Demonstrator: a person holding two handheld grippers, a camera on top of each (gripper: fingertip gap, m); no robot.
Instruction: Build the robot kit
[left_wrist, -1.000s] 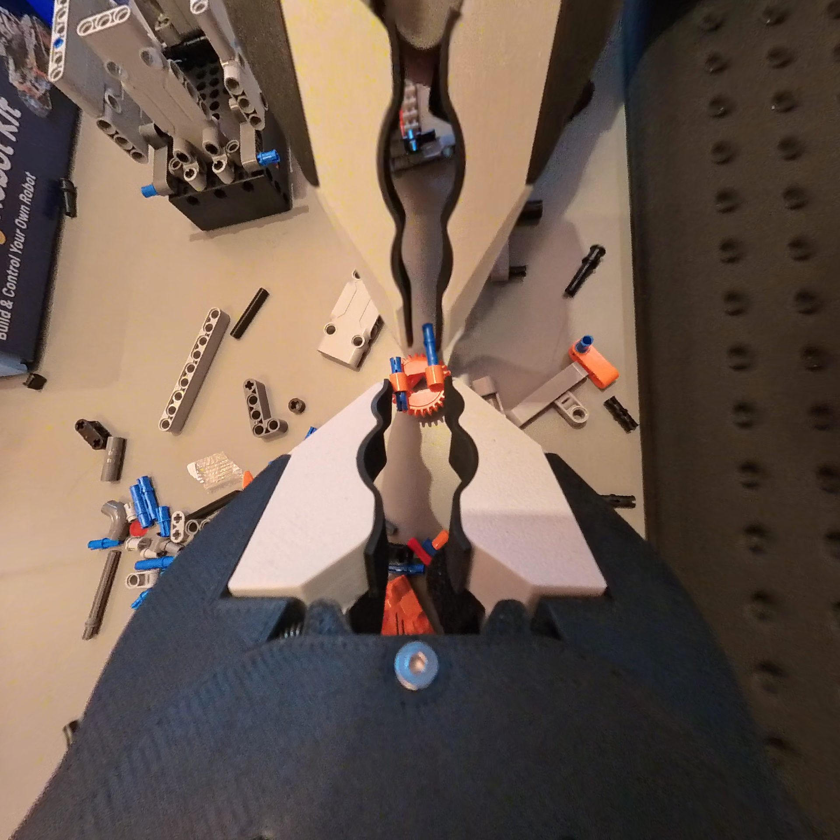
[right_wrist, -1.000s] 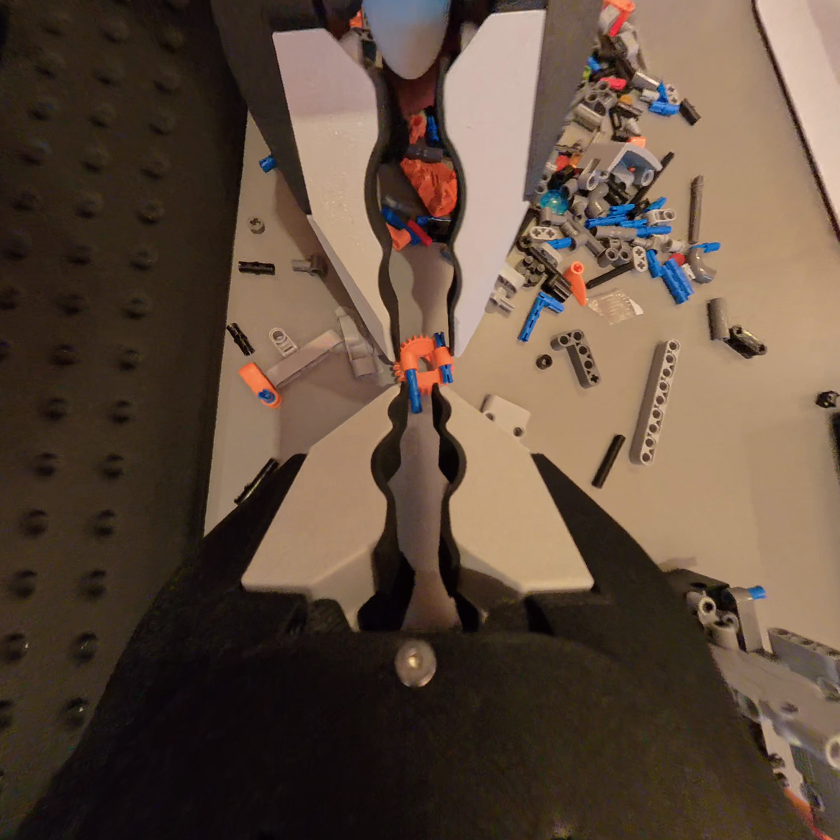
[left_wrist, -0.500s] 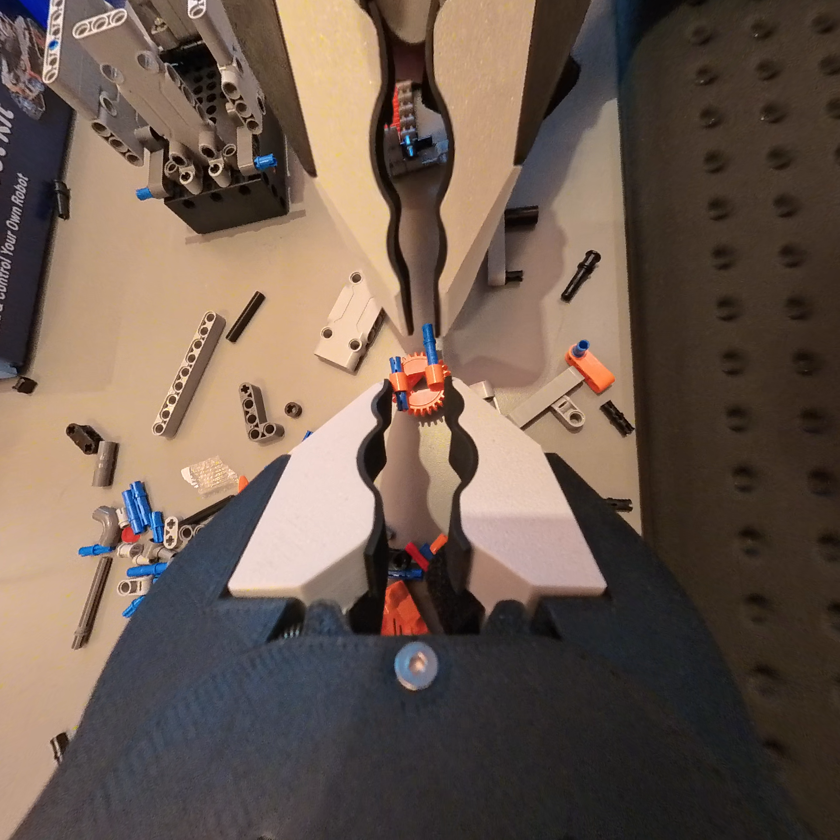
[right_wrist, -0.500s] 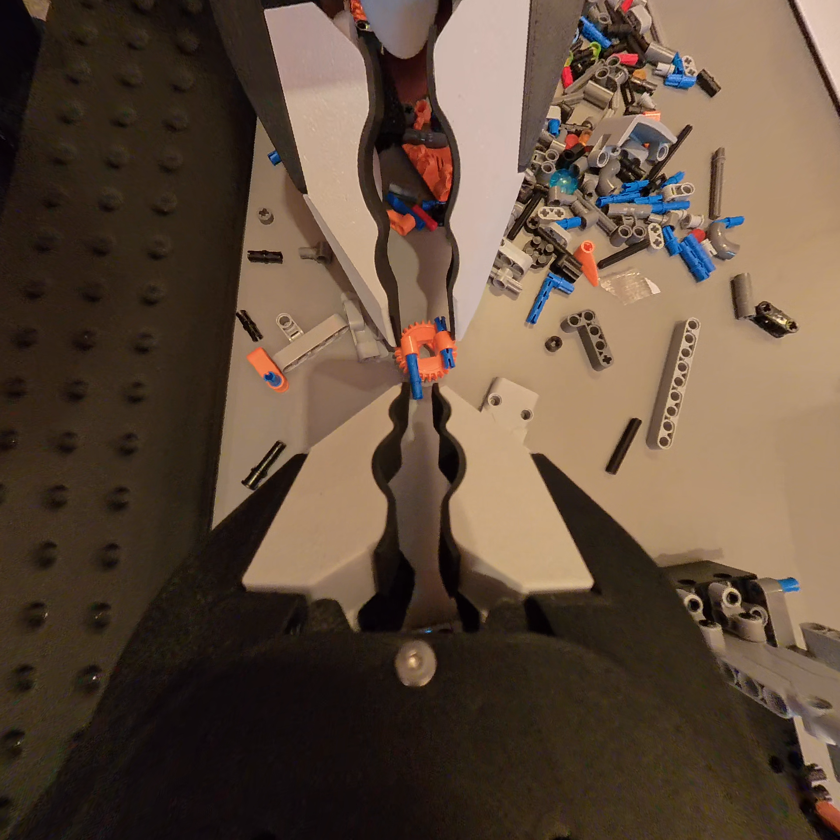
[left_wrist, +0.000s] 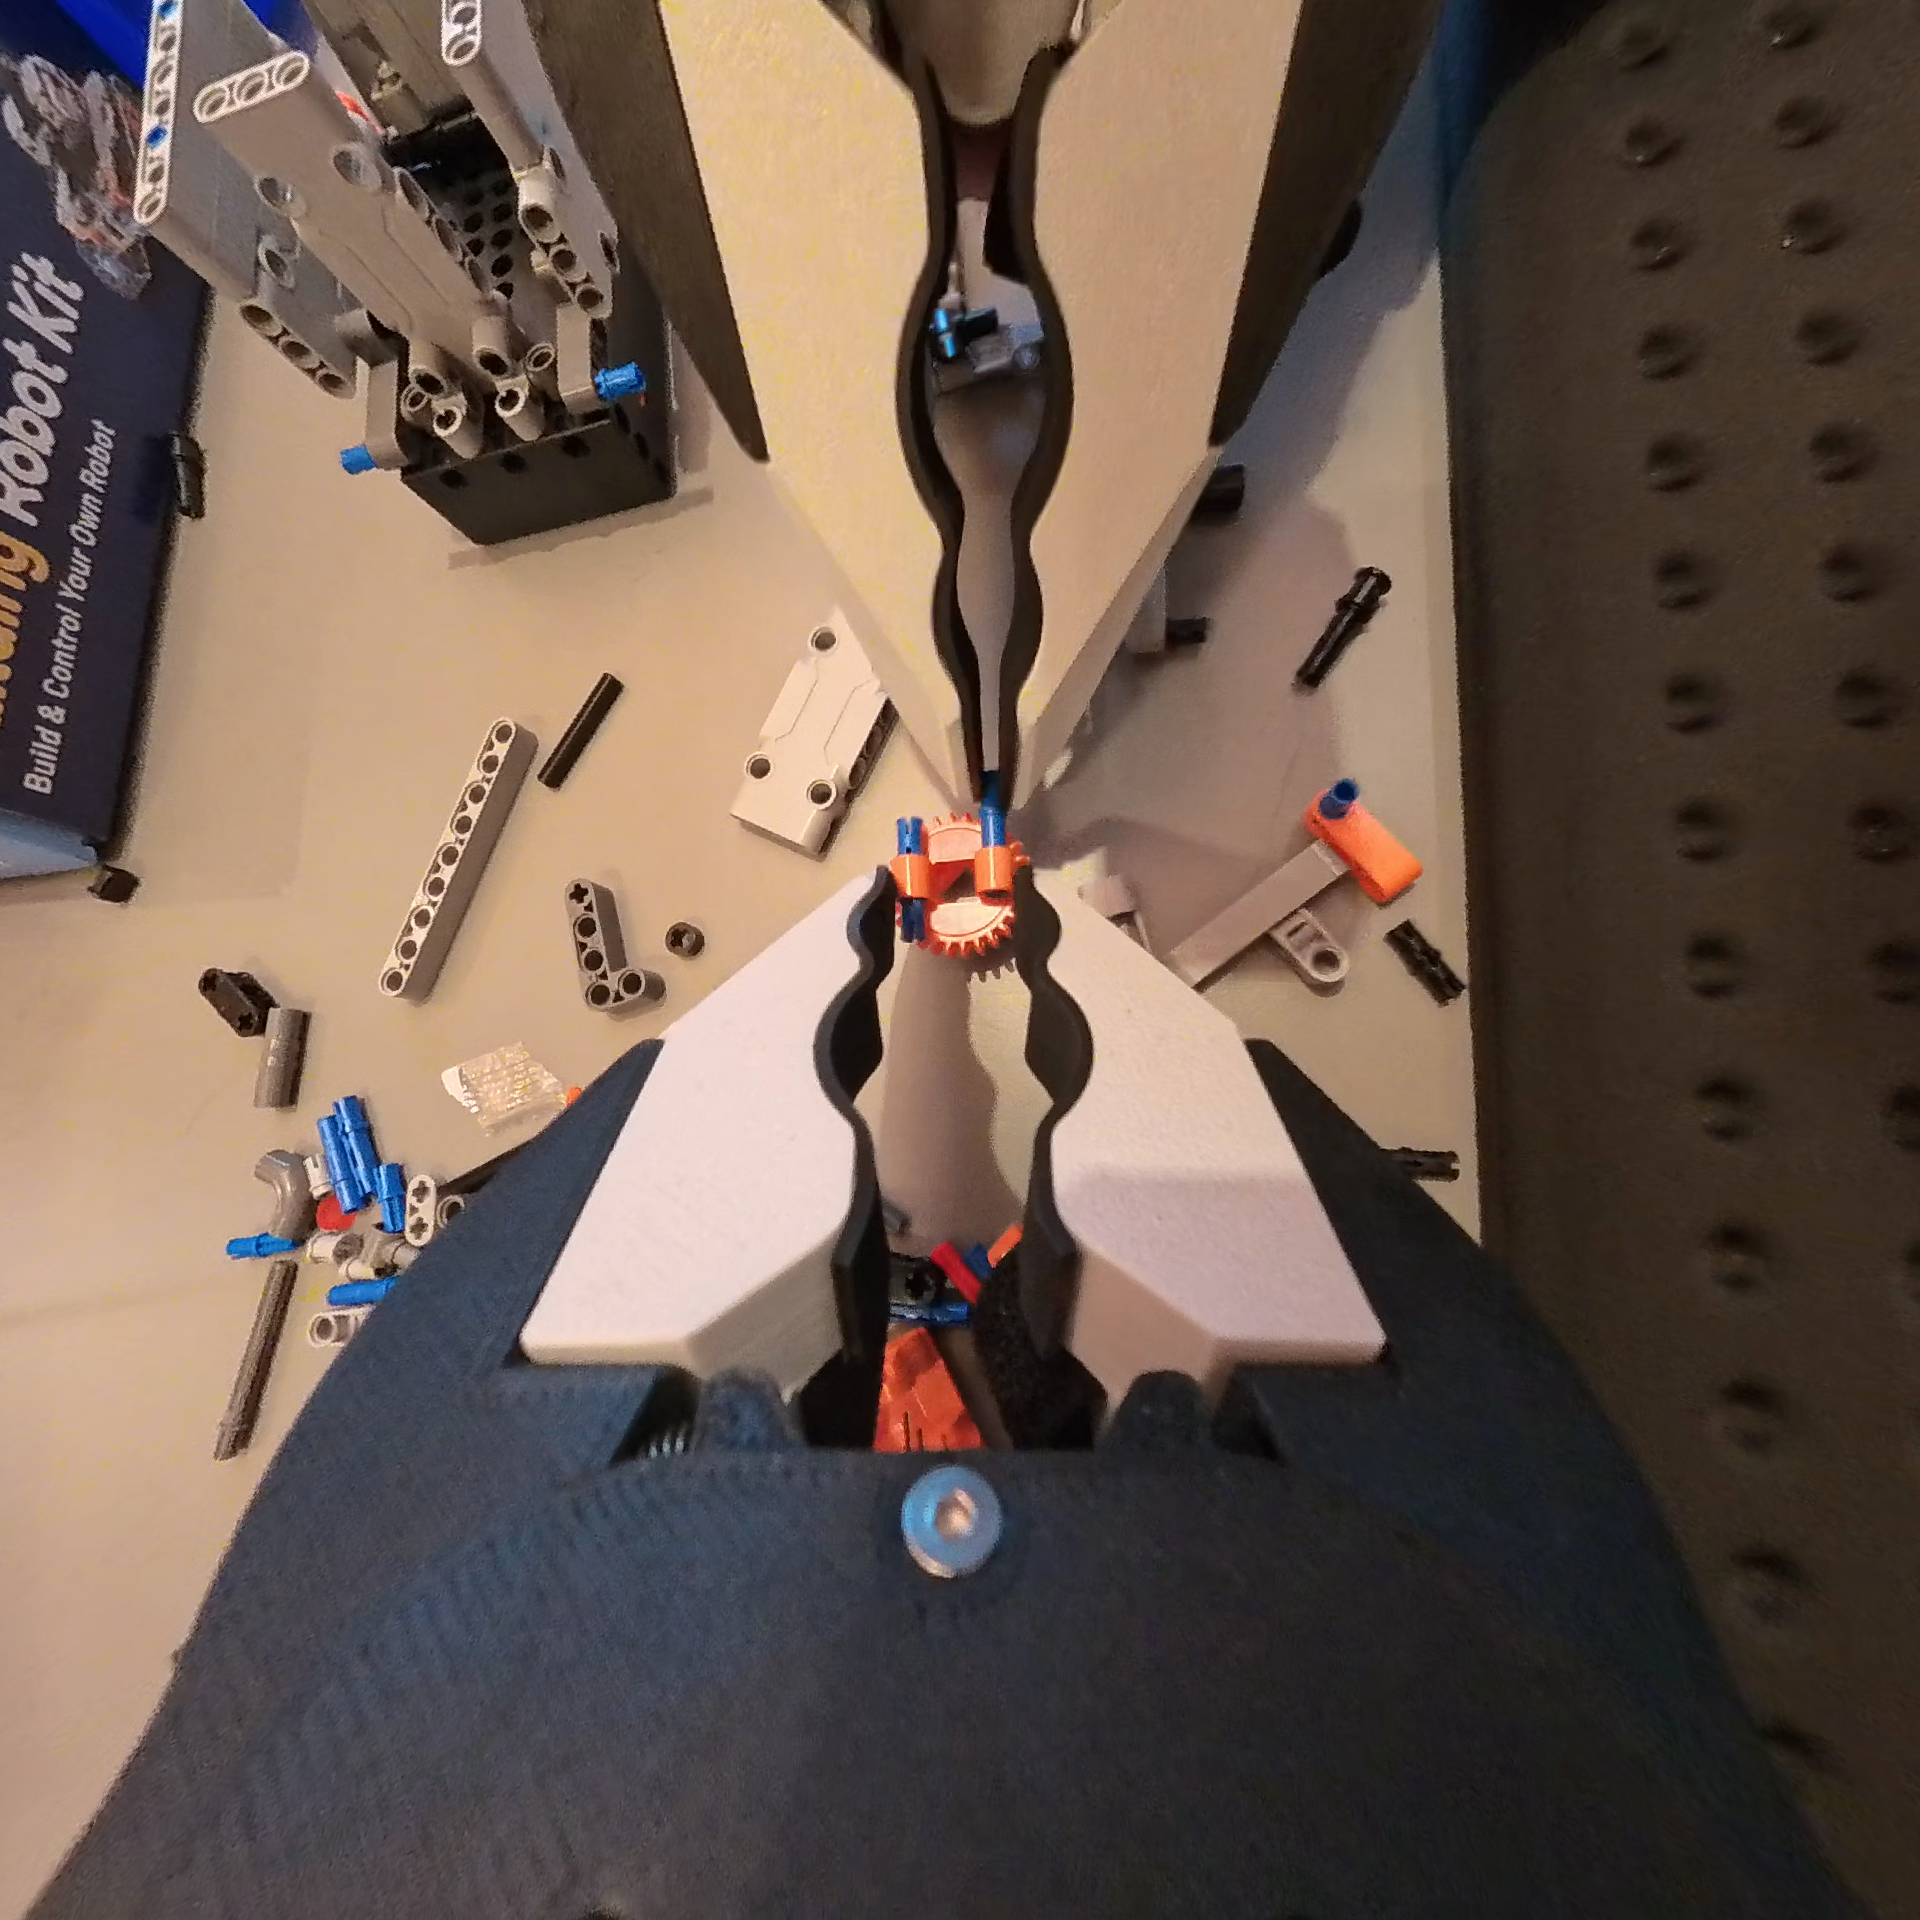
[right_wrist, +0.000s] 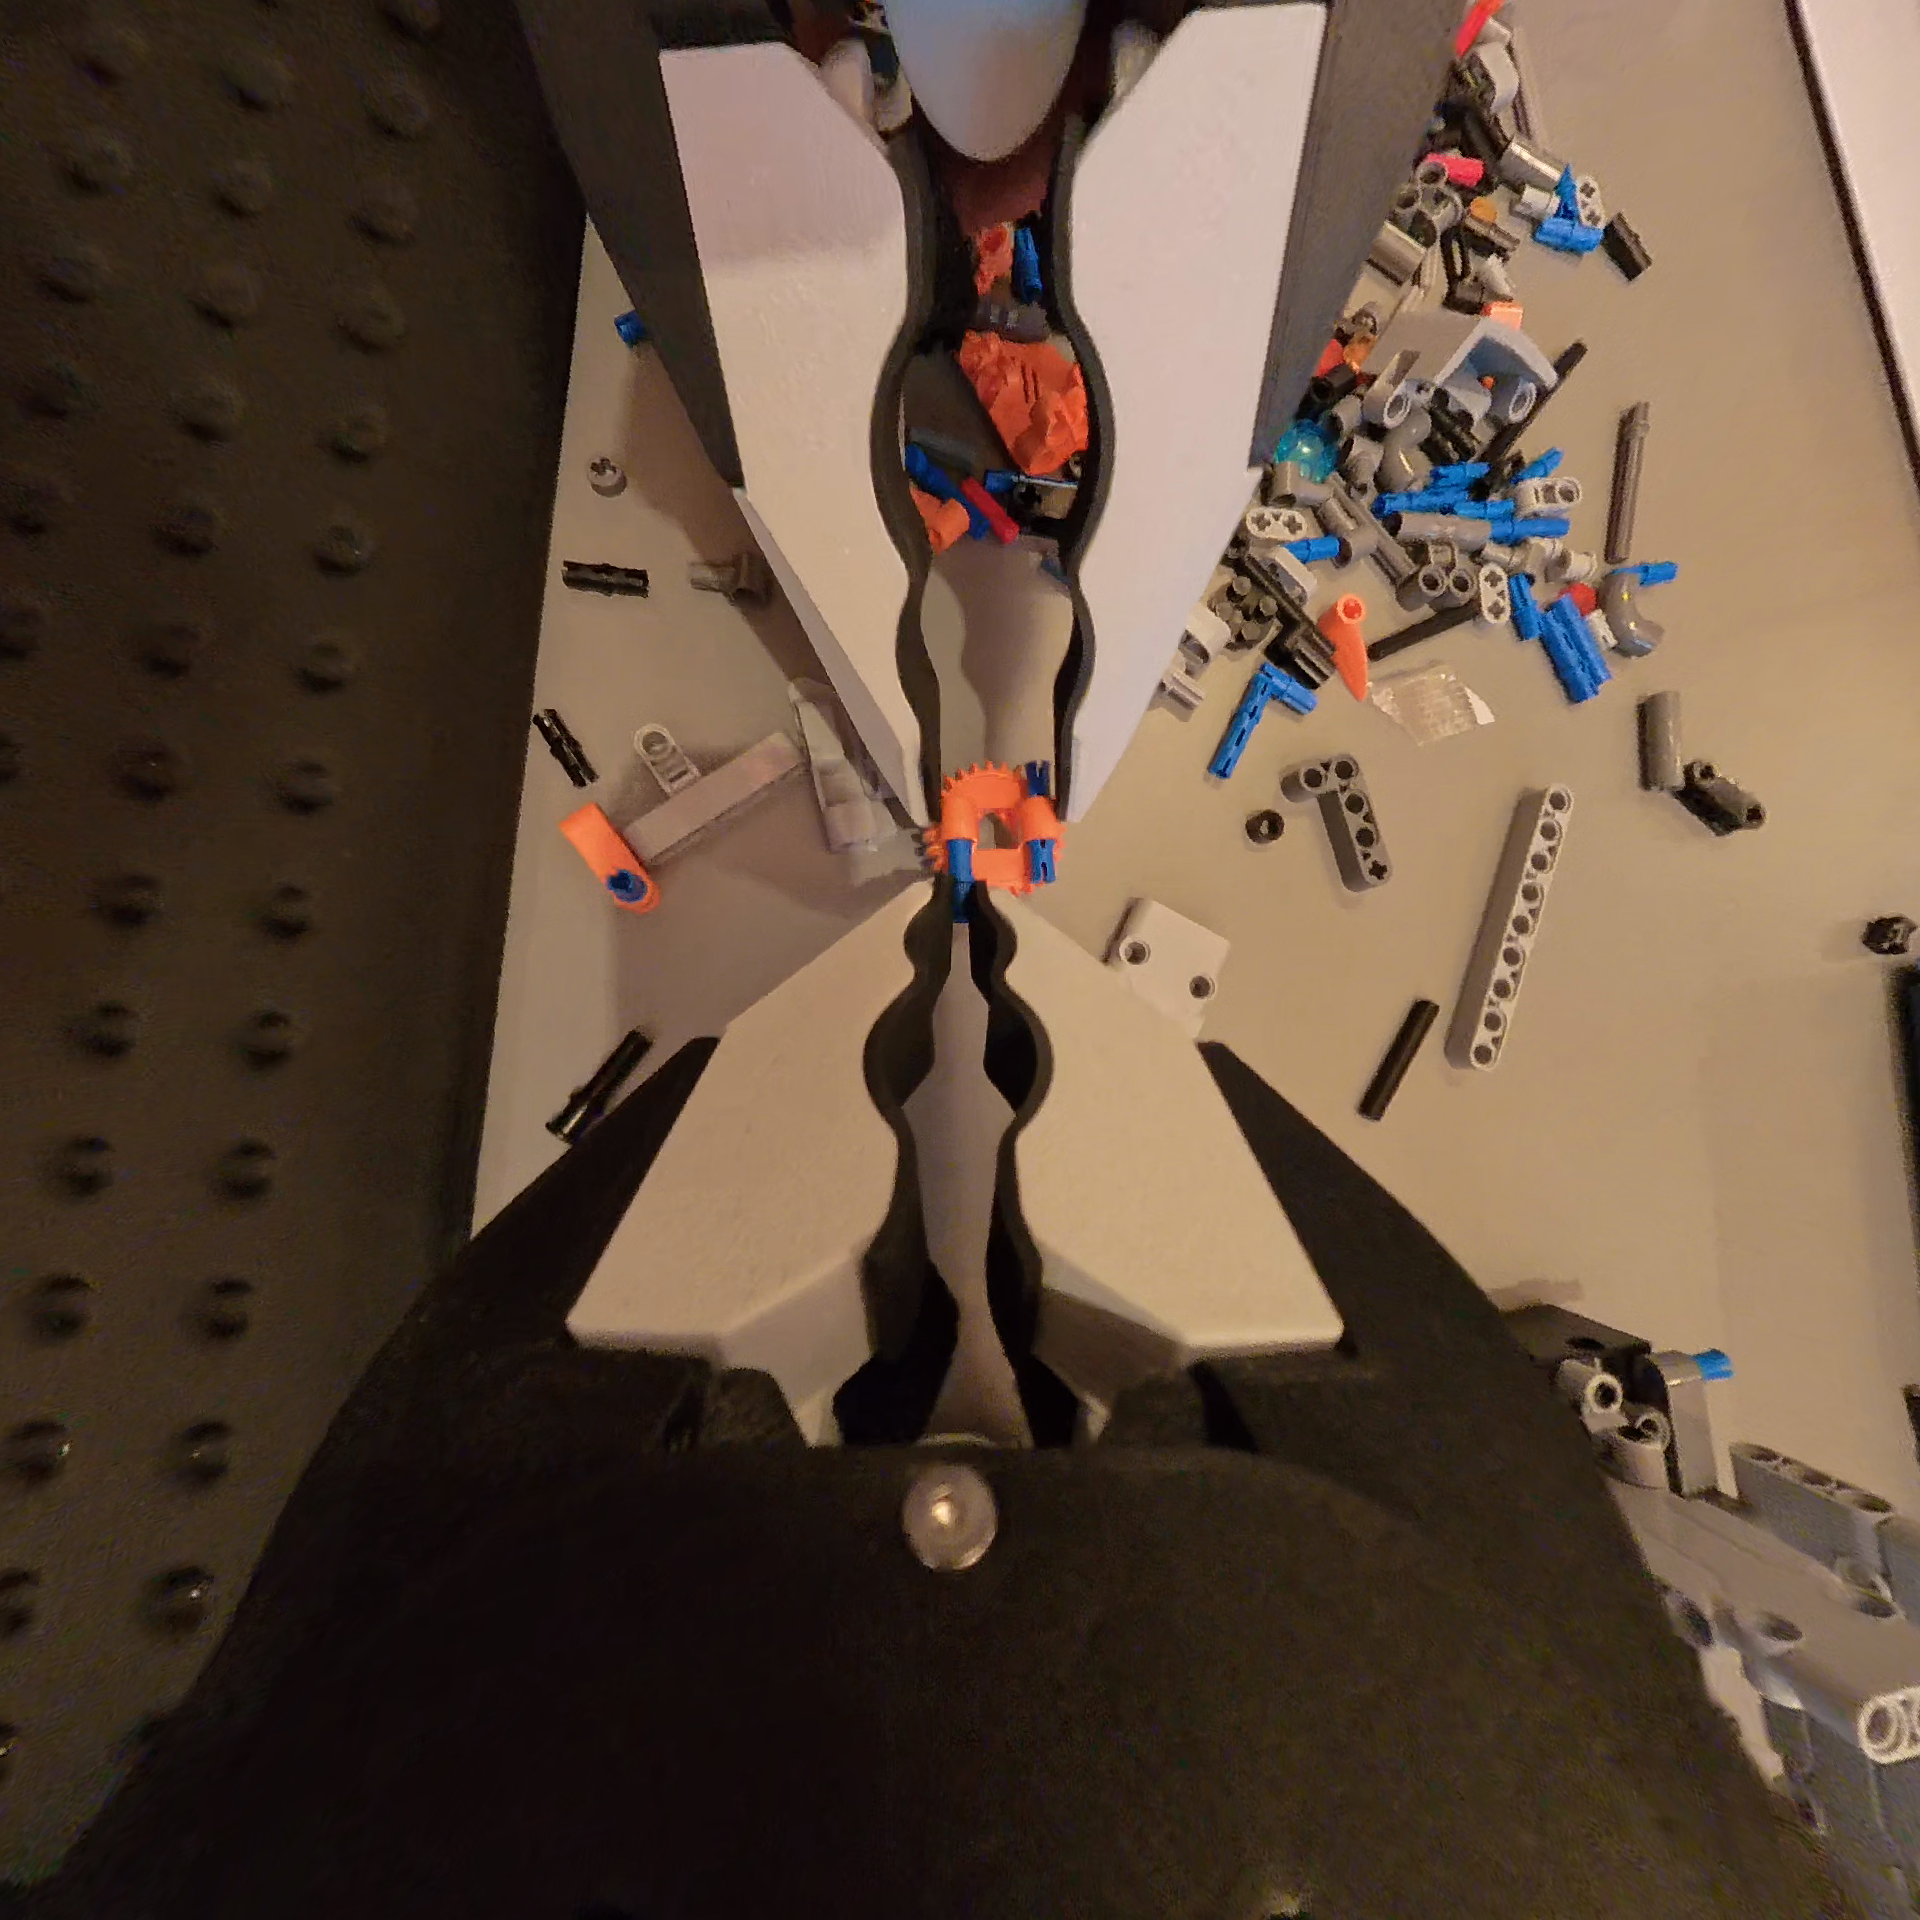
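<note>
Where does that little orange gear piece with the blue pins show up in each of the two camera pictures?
Left wrist view: the orange gear piece sits just above centre, at the near fingers' tips.
Right wrist view: it sits just above centre, beyond the near fingers' tips.
Shared landmark: the long grey holed beam, left of the gear in one, right in the other.

A hobby or building-kit workbench, most likely a robotics lab or maker space — the setting is a plain pale grey tabletop (left_wrist: 312, 644) strewn with small plastic construction parts. To the left gripper's (left_wrist: 956, 914) left lie a long grey perforated beam (left_wrist: 457, 862), blue connector pins (left_wrist: 348, 1148) and a dark blue printed kit box (left_wrist: 73, 499); ahead on that side stands a half-built grey and black beam assembly (left_wrist: 499, 343). Along its right runs a black studded rubber mat (left_wrist: 1704, 935). From the right gripper's (right_wrist: 961, 904) side, a dense heap of grey, blue and orange loose pieces (right_wrist: 1455, 499) lies ahead-right.
</note>
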